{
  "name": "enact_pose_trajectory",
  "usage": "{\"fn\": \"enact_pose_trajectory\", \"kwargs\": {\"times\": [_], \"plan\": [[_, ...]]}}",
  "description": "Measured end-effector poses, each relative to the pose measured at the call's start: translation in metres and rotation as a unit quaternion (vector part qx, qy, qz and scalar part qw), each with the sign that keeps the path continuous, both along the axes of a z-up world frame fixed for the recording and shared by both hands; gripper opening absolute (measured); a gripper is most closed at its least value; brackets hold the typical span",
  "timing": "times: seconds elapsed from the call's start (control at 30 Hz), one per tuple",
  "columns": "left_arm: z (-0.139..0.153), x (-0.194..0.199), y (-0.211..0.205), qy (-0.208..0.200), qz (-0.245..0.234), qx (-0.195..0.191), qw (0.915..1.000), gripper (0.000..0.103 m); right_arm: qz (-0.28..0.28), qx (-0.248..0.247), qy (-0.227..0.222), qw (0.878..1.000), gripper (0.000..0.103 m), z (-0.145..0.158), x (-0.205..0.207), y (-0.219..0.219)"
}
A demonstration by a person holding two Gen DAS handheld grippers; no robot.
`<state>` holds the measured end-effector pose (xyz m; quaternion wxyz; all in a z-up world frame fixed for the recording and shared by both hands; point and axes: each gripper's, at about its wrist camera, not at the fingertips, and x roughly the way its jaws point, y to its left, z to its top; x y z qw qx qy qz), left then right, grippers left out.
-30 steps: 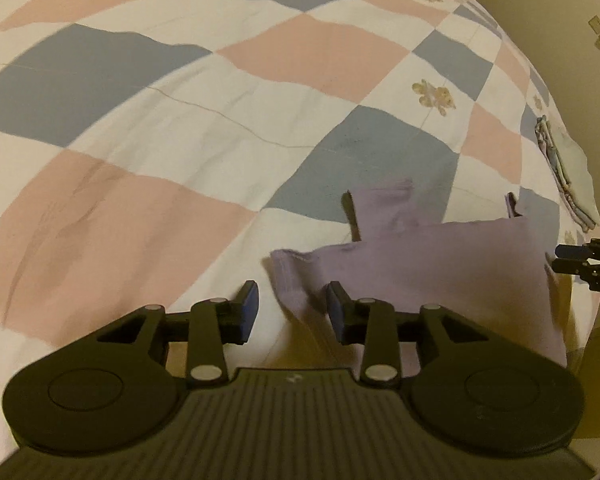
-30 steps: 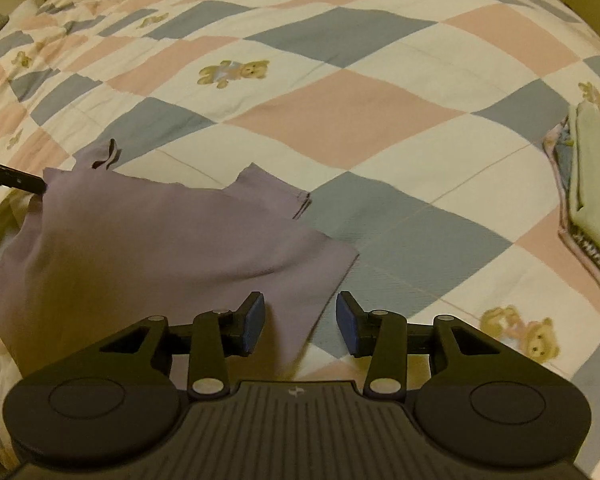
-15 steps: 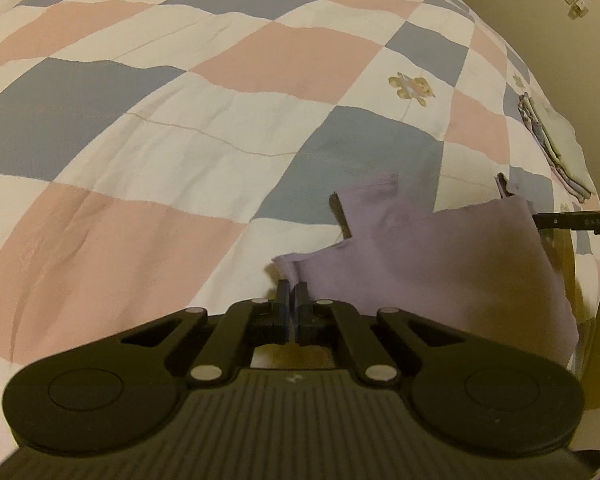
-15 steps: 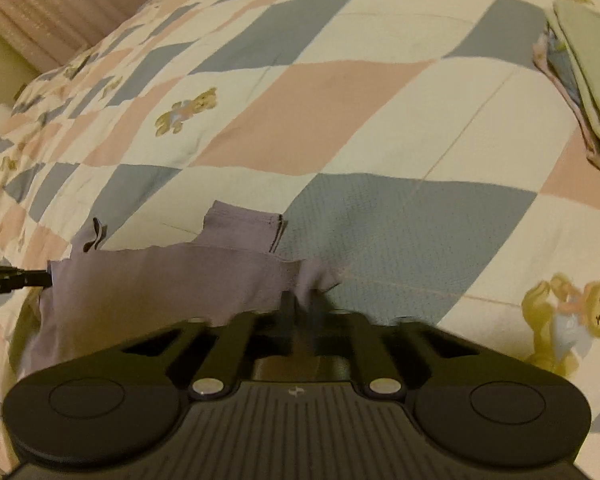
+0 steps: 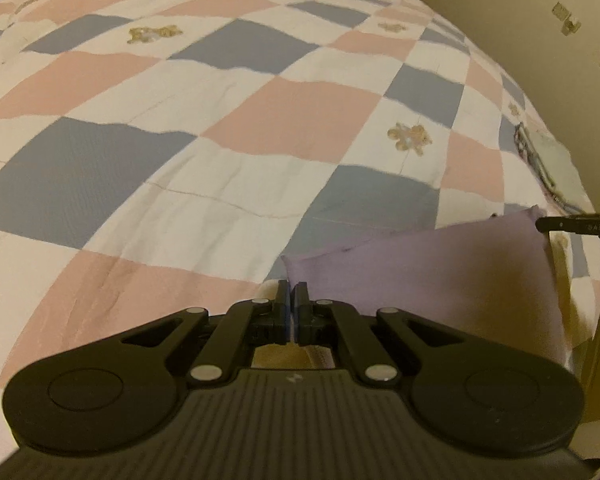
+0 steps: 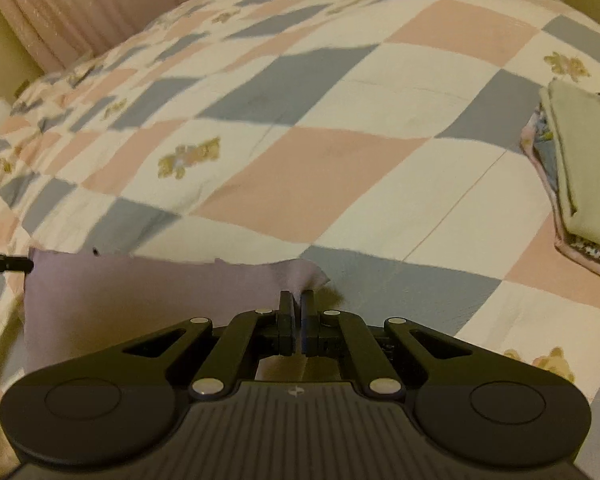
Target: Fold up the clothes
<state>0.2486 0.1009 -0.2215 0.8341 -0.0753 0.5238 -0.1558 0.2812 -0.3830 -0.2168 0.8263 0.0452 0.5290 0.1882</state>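
Lilac garment (image 5: 432,276), a thin, matte knit with a soft drape, hangs stretched between the two grippers just above the quilt (image 5: 228,136), its top edge pulled into a nearly straight line. The left gripper (image 5: 292,294) has its black fingers pressed together on one upper corner of the cloth, which bunches into a small peak right at the fingertips. The right gripper (image 6: 297,300) is likewise clamped on the opposite corner, where the fabric (image 6: 140,292) puckers into a ruffled tip just beyond the pads. From each wrist view the other gripper shows as a slim dark bar at the far end of the cloth's top edge. The quilt is a smooth cotton patchwork of pink, grey-blue and white squares, some printed with small teddy bears, faintly creased. A stack of folded clothes (image 6: 580,168), pale green on top of patterned layers with a pink edge, sits on the quilt well apart from the garment, toward the quilt's right border.
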Motion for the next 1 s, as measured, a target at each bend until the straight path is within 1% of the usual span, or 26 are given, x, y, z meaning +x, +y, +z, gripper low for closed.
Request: {"fn": "enact_pose_trajectory", "kwargs": {"times": [0.13, 0.3, 0.37, 0.4, 0.43, 0.47, 0.5, 0.6, 0.67, 0.77, 0.83, 0.9, 0.93, 1.0], "plan": [[-0.015, 0.005, -0.001, 0.011, 0.003, 0.005, 0.9999, 0.000, 0.001, -0.001, 0.005, 1.000, 0.002, -0.009, 0.004, 0.000], [-0.026, 0.008, -0.002, 0.017, 0.006, 0.012, 0.9998, 0.000, 0.003, -0.001, 0.010, 1.000, 0.003, -0.017, 0.007, 0.001], [-0.032, 0.009, -0.003, 0.027, 0.011, 0.017, 0.9994, 0.000, 0.003, -0.009, 0.014, 1.000, 0.003, -0.020, 0.008, 0.001], [-0.036, 0.009, -0.003, 0.033, 0.014, 0.019, 0.9992, 0.000, 0.002, -0.016, 0.016, 1.000, 0.006, -0.022, 0.008, 0.001], [-0.036, 0.009, -0.003, 0.035, 0.018, 0.021, 0.9990, 0.000, -0.001, -0.025, 0.019, 0.999, 0.013, -0.023, 0.009, -0.001], [-0.037, 0.008, -0.003, 0.037, 0.022, 0.023, 0.9988, 0.001, -0.004, -0.035, 0.022, 0.999, 0.024, -0.024, 0.009, -0.002], [-0.037, 0.008, -0.003, 0.039, 0.027, 0.025, 0.9986, 0.001, -0.003, -0.041, 0.021, 0.999, 0.025, -0.023, 0.008, -0.003], [-0.031, 0.003, 0.001, 0.036, 0.042, 0.049, 0.9973, 0.001, 0.018, -0.080, 0.002, 0.997, 0.025, -0.014, 0.001, 0.000], [-0.025, -0.002, 0.009, 0.036, 0.060, 0.055, 0.9960, 0.002, 0.020, -0.090, -0.011, 0.996, 0.025, -0.005, -0.007, 0.002], [-0.011, -0.015, 0.017, 0.031, 0.074, 0.055, 0.9953, 0.002, 0.033, -0.084, -0.027, 0.996, 0.025, 0.010, -0.021, 0.009], [0.000, -0.028, 0.014, 0.027, 0.067, 0.052, 0.9960, 0.003, 0.047, -0.075, -0.030, 0.996, 0.025, 0.017, -0.033, 0.018], [0.010, -0.046, 0.007, 0.027, 0.053, 0.041, 0.9974, 0.004, 0.065, -0.059, -0.022, 0.996, 0.025, 0.021, -0.047, 0.029], [0.014, -0.056, 0.003, 0.028, 0.044, 0.034, 0.9980, 0.006, 0.077, -0.052, -0.016, 0.996, 0.025, 0.021, -0.055, 0.035], [0.018, -0.075, -0.005, 0.039, 0.034, 0.018, 0.9985, 0.016, 0.104, -0.039, -0.007, 0.994, 0.024, 0.020, -0.072, 0.048]]}}
